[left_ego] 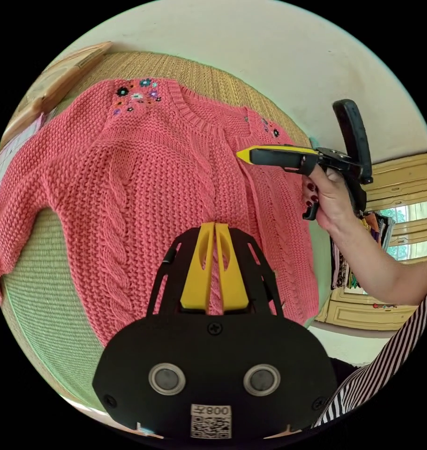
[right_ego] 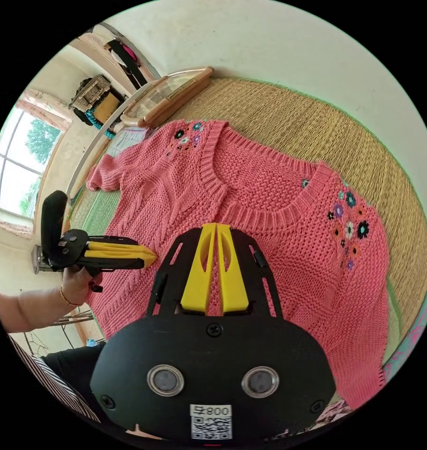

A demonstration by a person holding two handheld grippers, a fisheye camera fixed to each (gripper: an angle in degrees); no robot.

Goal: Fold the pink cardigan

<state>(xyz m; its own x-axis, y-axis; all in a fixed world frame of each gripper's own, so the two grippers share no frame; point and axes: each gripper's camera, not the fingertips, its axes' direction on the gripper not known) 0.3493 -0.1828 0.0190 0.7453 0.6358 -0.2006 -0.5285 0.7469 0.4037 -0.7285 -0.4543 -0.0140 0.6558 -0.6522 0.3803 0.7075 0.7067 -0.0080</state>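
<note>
The pink cardigan (left_ego: 129,187) (right_ego: 279,262) lies spread flat and front up on a woven mat, with small embroidered flowers on both shoulders. My left gripper (left_ego: 214,226) hovers over the middle of its front, yellow jaws pressed together with nothing between them. It also appears at the left of the right gripper view (right_ego: 150,257), held by a hand, tip at the cardigan's front edge. My right gripper (right_ego: 216,226) is shut just below the neckline. In the left gripper view the right gripper (left_ego: 239,154) points at the front opening near the neck.
The woven mat (left_ego: 44,290) (right_ego: 316,126) is straw-coloured at the back and green nearer me, against a pale wall. A wooden frame (right_ego: 166,98) leans beyond one sleeve. A person's arm (left_ego: 377,267) and striped sleeve (left_ego: 386,375) are at the right. A window (right_ego: 16,159) is to one side.
</note>
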